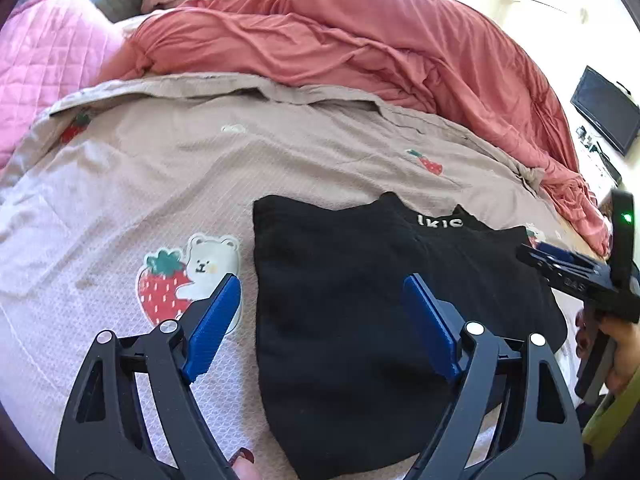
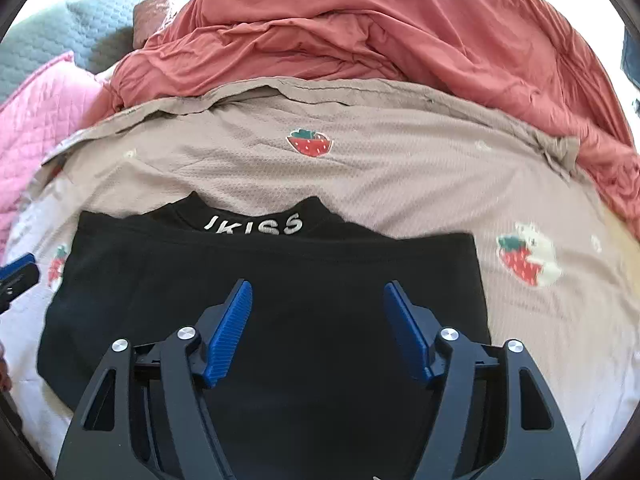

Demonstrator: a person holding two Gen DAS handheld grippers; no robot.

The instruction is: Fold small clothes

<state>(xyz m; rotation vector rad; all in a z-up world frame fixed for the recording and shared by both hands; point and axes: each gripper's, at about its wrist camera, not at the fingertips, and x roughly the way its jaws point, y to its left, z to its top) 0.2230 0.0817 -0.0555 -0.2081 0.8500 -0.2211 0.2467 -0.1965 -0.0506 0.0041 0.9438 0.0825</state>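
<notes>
Left gripper (image 1: pixel 322 292): black skeletal frame with triangular cut-outs, round silver screw heads at the pivots, two blue ribbed pads (image 1: pixel 214 326) set on the finger ends. Right gripper (image 2: pixel 318 300): same build is seen, black linkage arms, four silver screws, blue ribbed pads (image 2: pixel 232 330). In the left wrist view the right gripper's black body is seen from the side, with a green indicator light (image 1: pixel 627 217) and a grey handle. Dark red nail polish is worn on the fingernails of the right hand (image 1: pixel 618 354).
</notes>
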